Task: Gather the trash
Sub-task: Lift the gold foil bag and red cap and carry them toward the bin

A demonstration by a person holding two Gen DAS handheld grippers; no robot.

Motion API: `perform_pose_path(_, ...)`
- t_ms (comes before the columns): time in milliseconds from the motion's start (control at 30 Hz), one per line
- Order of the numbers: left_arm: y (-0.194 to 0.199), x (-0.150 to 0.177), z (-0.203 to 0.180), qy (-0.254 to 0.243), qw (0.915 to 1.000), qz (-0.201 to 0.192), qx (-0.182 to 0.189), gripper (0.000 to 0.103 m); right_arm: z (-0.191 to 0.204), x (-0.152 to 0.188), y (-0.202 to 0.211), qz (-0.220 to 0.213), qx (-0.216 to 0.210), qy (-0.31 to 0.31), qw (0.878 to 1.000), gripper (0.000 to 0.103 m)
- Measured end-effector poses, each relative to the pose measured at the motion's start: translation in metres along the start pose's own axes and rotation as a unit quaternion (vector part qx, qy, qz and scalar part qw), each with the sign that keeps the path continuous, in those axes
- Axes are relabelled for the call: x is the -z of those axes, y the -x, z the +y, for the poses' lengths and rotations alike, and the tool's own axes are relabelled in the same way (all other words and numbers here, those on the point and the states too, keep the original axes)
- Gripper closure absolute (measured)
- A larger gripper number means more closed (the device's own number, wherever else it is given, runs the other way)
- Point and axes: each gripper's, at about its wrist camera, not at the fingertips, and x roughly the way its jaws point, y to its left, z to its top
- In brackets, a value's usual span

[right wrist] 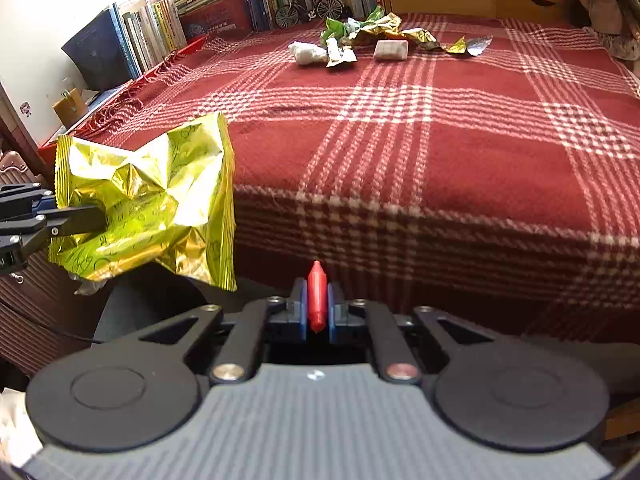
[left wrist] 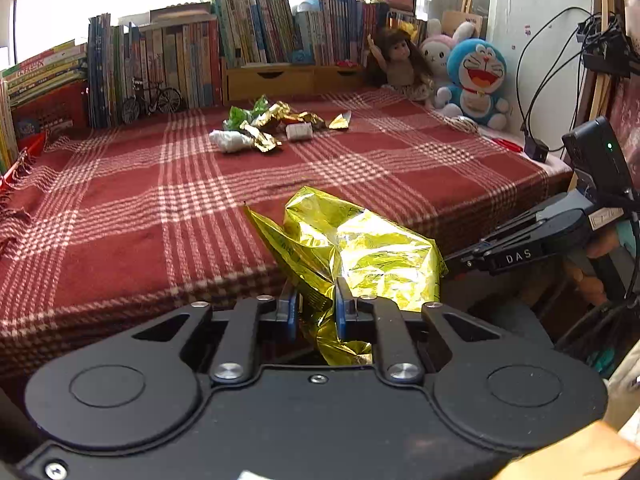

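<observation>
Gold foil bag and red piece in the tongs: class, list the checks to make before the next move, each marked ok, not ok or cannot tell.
1. Left tongs shut on gold foil bag: ok.
2. Right tongs shut on small red piece: ok.
3. Both loads off the red plaid blanket: ok.
4. Bin in view: not ok.
5. Blanket free of trash: not ok, wrapper pile remains.
6. What the red piece is: cannot tell.
</observation>
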Motion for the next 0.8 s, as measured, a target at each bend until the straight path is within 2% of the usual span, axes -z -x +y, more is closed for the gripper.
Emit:
perform_pose_path(333, -0.034, 0.023, -0.012, -0.019, 0.9952, 0.096, 0.001, 0.084, 0.0, 0.017, -0.024, 0.045, 0.001, -0.008, 0.999, 0.089)
perform_pose_path(600, -0.043, 0.025, -0.019, -0.029, 0.9943, 0.103, 0.008, 0.083, -0.001, 0.02, -0.031, 0.061, 0.0, -0.019, 0.998, 0.089)
perform_pose_path(800, -0.042, 0.036, -0.026, -0.033, 0.9913, 0.127, 0.01, 0.083, -0.005, 0.026, -0.036, 0.08, -0.004, -0.021, 0.997, 0.089)
